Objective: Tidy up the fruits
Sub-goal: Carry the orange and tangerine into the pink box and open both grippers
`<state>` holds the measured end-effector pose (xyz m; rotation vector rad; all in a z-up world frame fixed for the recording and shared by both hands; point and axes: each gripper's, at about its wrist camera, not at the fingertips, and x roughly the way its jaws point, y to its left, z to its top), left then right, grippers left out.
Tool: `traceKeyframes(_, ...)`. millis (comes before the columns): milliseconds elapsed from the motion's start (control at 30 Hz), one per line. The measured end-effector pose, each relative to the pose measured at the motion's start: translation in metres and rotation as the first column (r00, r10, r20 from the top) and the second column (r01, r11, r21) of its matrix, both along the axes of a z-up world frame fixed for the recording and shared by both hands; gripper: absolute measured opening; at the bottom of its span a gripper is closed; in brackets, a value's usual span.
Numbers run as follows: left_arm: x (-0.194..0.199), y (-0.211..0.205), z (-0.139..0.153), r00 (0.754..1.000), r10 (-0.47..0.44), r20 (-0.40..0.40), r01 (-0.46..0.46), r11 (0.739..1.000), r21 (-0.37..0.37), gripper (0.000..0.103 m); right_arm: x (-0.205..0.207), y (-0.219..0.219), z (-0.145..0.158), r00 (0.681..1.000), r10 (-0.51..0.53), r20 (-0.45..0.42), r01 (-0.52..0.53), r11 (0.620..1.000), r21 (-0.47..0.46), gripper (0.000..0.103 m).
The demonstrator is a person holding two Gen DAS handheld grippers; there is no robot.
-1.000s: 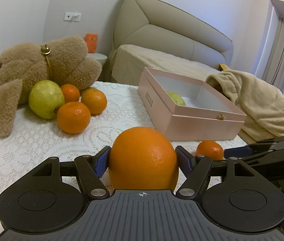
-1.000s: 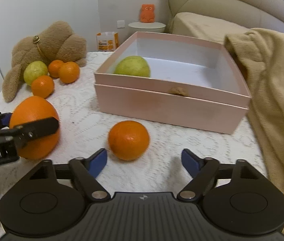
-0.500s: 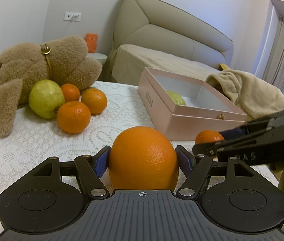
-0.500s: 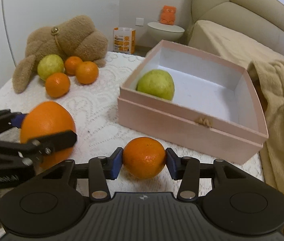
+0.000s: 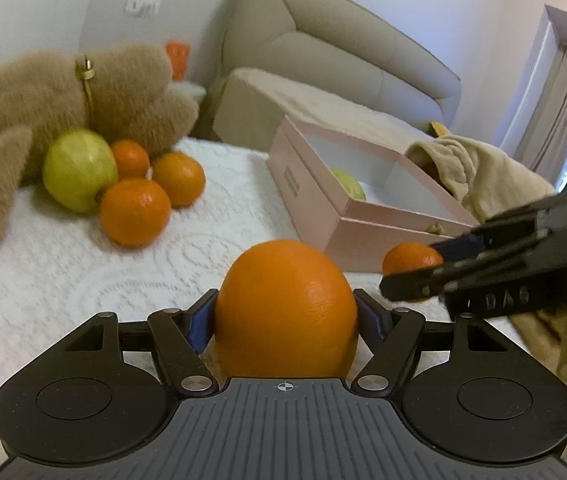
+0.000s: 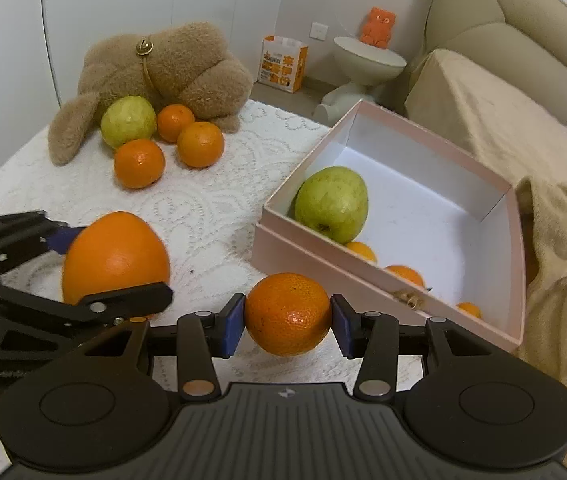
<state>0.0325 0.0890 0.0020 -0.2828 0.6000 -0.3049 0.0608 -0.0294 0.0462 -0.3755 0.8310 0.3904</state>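
Beside the pink box (image 6: 387, 276), two fruits are held.
The small orange (image 6: 288, 314), clamped in the right gripper (image 6: 288, 322), lies nearer the box than the large orange (image 5: 286, 308), clamped in the left gripper (image 5: 286, 320).

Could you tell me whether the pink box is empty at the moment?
No, the pink box already holds a green fruit in its near-left corner, and bits of small orange fruit show along its front wall.
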Motion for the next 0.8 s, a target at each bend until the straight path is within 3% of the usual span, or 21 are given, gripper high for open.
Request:
traceKeyframes(167, 0.004, 0.001, 0.001, 1.0, 0.011, -0.02, -0.012, 1.0, -0.014, 0.075, 0.002, -0.003, -0.009, 1.0, 0.01, -0.023, -0.011, 1.0, -0.017, 0.045)
traceKeyframes(400, 0.0, -0.009, 0.006, 1.0, 0.002, -0.007, -0.001, 0.998, 0.057, 0.075, 0.009, -0.01, -0.014, 0.999, 0.007, -0.034, -0.008, 1.0, -0.012, 0.045)
traceKeyframes(600, -0.001, -0.007, 0.01, 1.0, -0.003, 0.007, 0.002, 0.999, 0.035, 0.075, 0.01, -0.015, -0.016, 0.999, -0.002, -0.04, 0.002, 1.0, 0.011, 0.045)
traceKeyframes(700, 0.006, -0.007, 0.032, 0.999, -0.025, 0.04, 0.023, 0.999, 0.037, 0.075, 0.013, -0.021, -0.005, 0.999, -0.016, -0.04, 0.018, 0.998, 0.055, 0.045)
traceKeyframes(800, 0.022, -0.012, 0.08, 0.989, -0.039, 0.139, 0.031, 0.998, 0.059, 0.075, 0.018, -0.039, 0.036, 0.999, -0.033, -0.005, 0.033, 0.982, 0.184, 0.044)
